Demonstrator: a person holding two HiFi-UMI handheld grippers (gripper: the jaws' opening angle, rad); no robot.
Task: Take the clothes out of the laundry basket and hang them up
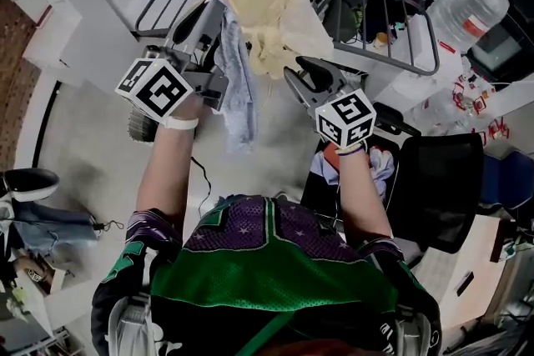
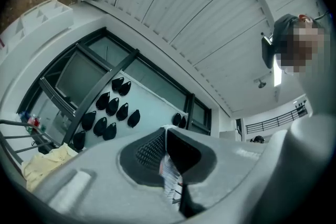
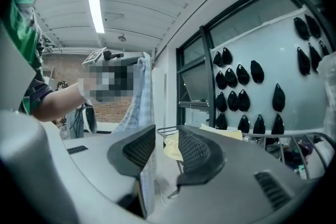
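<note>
left gripper [image 1: 210, 17]: jaws pressed together, pinching the top edge of the blue-grey cloth. it is raised in front of the drying rack, with its tips pointing up and away from the person.
blue-grey cloth [image 1: 238, 87]: its upper end is caught between the left jaws. the rest hangs down in one long fold beside the left gripper's marker cube and just right of the left forearm. in the left gripper view only a thin striped sliver of it shows between the pads.
right gripper [image 1: 298, 72]: jaws spread, with nothing between the pads. its own view looks through the gap to the yellow cloth and a rack rail farther off.
cloth and right gripper: the blue-grey cloth hangs to the left of the right gripper, near but apart. in the right gripper view it hangs beyond and left of the left-hand jaw, outside the gap.
yellow cloth [image 1: 267, 4]: draped over the rack, ahead of both grippers. its lower edge lies between the two sets of tips in the head view.
drying rack [image 1: 400, 8]: metal rails, at the top of the head view.
heap of clothes [image 1: 382, 164]: low down under the right wrist, against something dark. whether that is the basket cannot be told.
water bottle [image 1: 471, 4]: to the right of the rack.
</note>
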